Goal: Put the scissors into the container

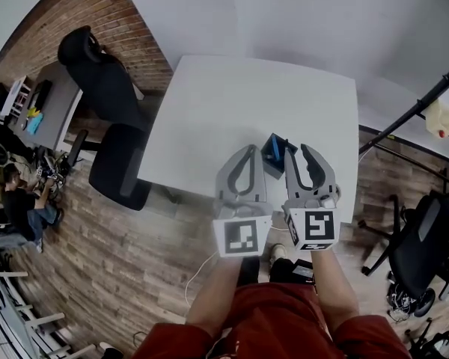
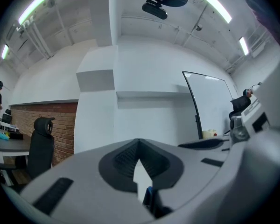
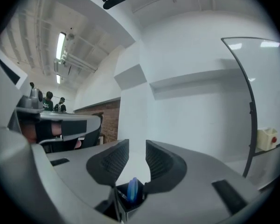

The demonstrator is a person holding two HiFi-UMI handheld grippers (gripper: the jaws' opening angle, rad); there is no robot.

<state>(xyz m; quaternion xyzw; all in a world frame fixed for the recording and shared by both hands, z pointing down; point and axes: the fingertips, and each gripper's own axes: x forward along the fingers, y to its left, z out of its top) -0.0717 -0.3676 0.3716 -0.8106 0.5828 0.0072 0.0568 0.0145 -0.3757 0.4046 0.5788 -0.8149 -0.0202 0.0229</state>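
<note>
Above the white table (image 1: 209, 111), the left gripper (image 1: 248, 152) hangs with its jaw tips pressed together and nothing between them. Just to its right stands the dark container (image 1: 272, 163), with the blue-handled scissors (image 1: 278, 144) upright inside it. The right gripper (image 1: 300, 154) hovers beside the container, jaws wide apart and empty.

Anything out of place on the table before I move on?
Nothing stands out. The container sits upright on the white table, with the blue-handled scissors standing inside it. No spill or damage shows.
</note>
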